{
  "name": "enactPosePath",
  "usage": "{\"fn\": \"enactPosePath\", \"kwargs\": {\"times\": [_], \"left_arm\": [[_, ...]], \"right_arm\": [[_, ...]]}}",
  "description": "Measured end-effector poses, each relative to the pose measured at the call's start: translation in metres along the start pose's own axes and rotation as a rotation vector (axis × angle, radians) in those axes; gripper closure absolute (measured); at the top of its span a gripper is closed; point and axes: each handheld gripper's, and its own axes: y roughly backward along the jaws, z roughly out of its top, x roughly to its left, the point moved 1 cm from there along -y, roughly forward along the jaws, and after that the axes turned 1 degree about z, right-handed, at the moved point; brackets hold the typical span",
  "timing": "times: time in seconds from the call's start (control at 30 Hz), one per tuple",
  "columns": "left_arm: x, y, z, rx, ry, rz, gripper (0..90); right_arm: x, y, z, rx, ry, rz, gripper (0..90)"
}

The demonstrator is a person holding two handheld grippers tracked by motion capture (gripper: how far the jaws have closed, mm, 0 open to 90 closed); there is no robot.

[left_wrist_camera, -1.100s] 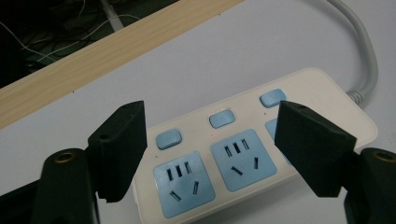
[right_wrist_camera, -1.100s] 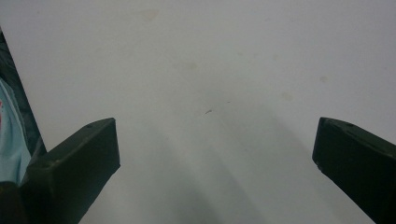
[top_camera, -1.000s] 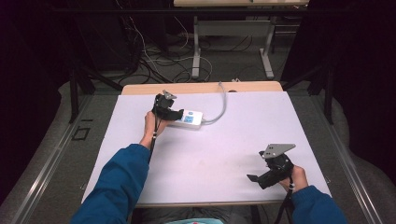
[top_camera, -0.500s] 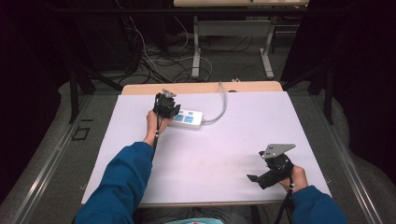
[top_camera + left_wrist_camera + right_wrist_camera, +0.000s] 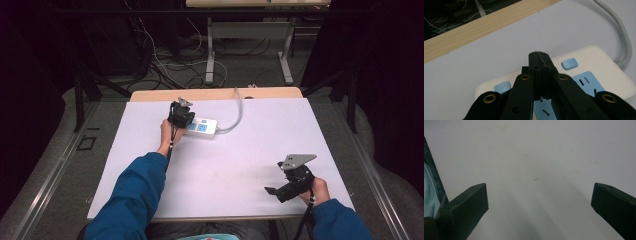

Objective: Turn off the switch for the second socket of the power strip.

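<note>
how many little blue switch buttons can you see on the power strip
2 on the power strip: one button right of the shut left gripper tips, one button at the strip's near-left end. The jaws may hide more.

The table is evenly lit from above while its surroundings fall into near black. The high view is soft and grainy. Close jaws blur in both gripper views, throwing faint, diffuse shadows.

White table, power strip on top
</note>
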Motion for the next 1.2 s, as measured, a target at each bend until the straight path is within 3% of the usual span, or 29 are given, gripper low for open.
{"fn": "enactPosePath", "kwargs": {"times": [0.5,0.7,1.2], "left_arm": [[-0.001,-0.011,-0.004,0.037,-0.018,-0.001,90.0],[0.002,-0.011,-0.006,0.026,-0.017,-0.021,90.0],[0.0,-0.012,-0.009,0.002,-0.017,-0.004,90.0]], "right_arm": [[0.001,0.0,0.0,-0.005,0.004,-0.011,0.7],[0.001,0.0,0.0,-0.003,0.005,-0.012,0.8],[0.001,0.001,0.0,0.013,0.004,-0.013,0.9]]}}
